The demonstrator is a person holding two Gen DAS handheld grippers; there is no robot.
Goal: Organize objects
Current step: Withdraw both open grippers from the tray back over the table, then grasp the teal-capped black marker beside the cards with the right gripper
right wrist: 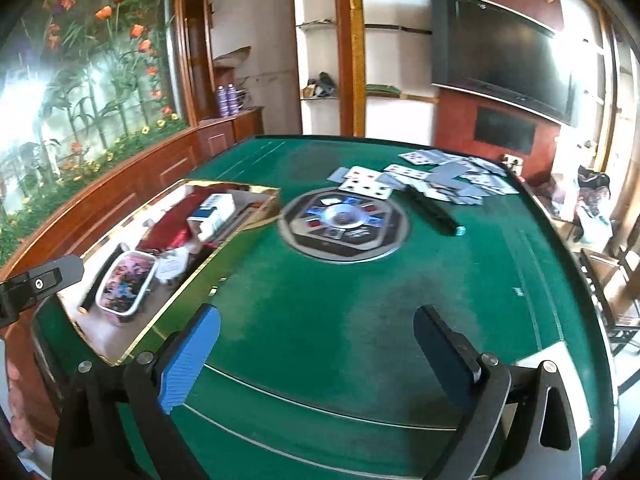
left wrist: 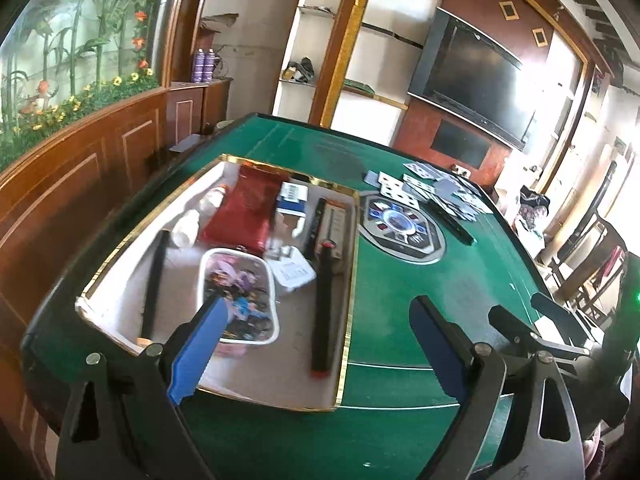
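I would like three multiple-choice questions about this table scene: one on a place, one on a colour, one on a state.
1. Where do the playing cards lie?
A. inside the tray
B. spread on the far side of the table
C. on a wall shelf

2. What colour is the table surface?
A. green
B. grey
C. yellow

3. How do the right tongs stand?
A. shut on a card
B. shut on nothing
C. open, nothing between the fingers

Answers:
1 B: the cards are scattered on the felt beyond the round centre panel, outside the gold-rimmed tray.
2 A: green felt covers it.
3 C: only bare felt shows between the blue pads.
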